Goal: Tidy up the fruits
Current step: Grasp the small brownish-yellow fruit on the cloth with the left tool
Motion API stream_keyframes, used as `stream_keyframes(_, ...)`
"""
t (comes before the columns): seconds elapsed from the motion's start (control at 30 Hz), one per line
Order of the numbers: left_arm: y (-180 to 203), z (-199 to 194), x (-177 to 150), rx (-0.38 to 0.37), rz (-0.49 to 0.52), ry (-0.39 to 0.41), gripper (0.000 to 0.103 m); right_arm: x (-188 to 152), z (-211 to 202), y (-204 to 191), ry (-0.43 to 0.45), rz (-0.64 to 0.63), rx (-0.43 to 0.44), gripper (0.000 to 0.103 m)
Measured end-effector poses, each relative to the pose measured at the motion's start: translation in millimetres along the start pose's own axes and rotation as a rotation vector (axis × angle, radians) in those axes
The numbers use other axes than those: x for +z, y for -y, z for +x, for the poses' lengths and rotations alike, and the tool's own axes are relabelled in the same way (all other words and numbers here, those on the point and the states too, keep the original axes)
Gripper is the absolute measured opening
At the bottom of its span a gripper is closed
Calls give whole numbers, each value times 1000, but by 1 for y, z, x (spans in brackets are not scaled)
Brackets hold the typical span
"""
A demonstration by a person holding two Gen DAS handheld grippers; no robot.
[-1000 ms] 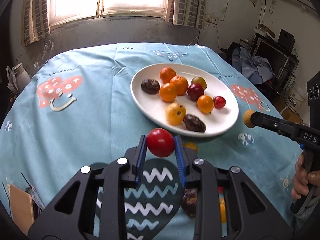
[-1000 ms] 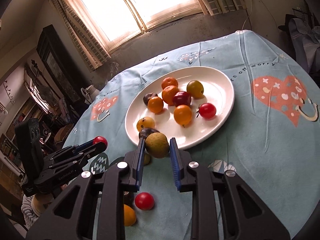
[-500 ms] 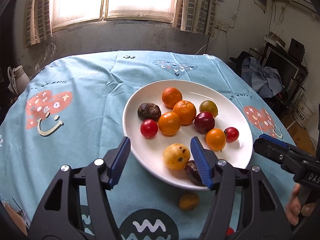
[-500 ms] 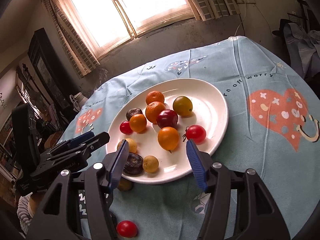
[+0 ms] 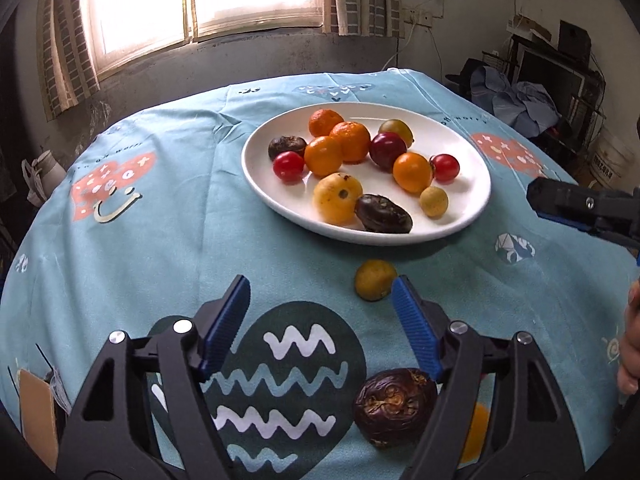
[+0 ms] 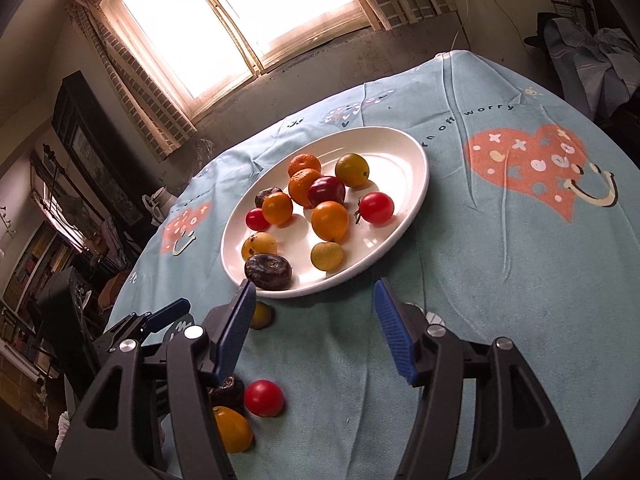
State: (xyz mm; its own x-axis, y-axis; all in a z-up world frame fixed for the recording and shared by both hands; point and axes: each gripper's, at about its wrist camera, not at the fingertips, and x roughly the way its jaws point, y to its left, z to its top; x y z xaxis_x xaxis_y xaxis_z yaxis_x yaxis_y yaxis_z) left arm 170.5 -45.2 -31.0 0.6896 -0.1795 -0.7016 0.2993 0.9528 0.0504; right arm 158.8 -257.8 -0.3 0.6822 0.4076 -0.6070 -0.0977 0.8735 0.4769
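1. Left wrist view: left gripper (image 5: 320,316) spread wide, nothing between the pads, above the tablecloth (image 5: 160,248). White plate (image 5: 476,168) ahead holds most fruits. Small yellow fruit (image 5: 375,280) on the cloth just short of the plate; wrinkled dark fruit (image 5: 395,406) by the right finger.
2. Right wrist view: right gripper (image 6: 314,330) also wide, empty, near the plate (image 6: 404,148) edge. Red tomato (image 6: 264,398) and orange fruit (image 6: 232,429) lie on the cloth.
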Motion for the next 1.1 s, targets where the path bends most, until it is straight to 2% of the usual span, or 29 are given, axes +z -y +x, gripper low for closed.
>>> stream_keyframes(0.03, 5, 3, 0, 9, 27, -1, 74, 1, 1, 1, -5, 6, -4, 62)
stream_keyframes(0.1, 10, 8, 2, 3, 59, -9, 66, 1, 3, 4, -19, 19, -5, 62)
stream_keyframes(0.27, 15, 24, 9, -44, 62, -48, 51, 1, 2, 1, -28, 19, 5, 62)
stream_keyframes(0.43, 26, 32, 9, -59, 100, -60, 46, 1, -1, -1, -19, 10, 4, 62)
stream_keyframes(0.5, 29, 38, 8, -64, 113, -73, 35, 1, -1, -2, -21, 6, 7, 62)
stream_keyframes(0.57, 28, 44, 8, -85, 108, -98, 30, 0, -1, -4, -22, 0, 9, 62)
stream_keyframes(0.7, 19, 41, 7, -123, 70, -95, 28, 0, 1, -4, -27, -4, 19, 62)
stream_keyframes(0.8, 6, 24, 1, -84, 59, -71, 28, -2, 4, -7, -52, -16, 35, 62)
stream_keyframes(0.93, -29, 3, -7, -22, -31, -38, 28, -14, 15, -22, -145, -75, 78, 62)
stream_keyframes(1.1, -55, 1, -11, -38, -130, -52, 28, -38, 23, -43, -245, -179, 122, 62)
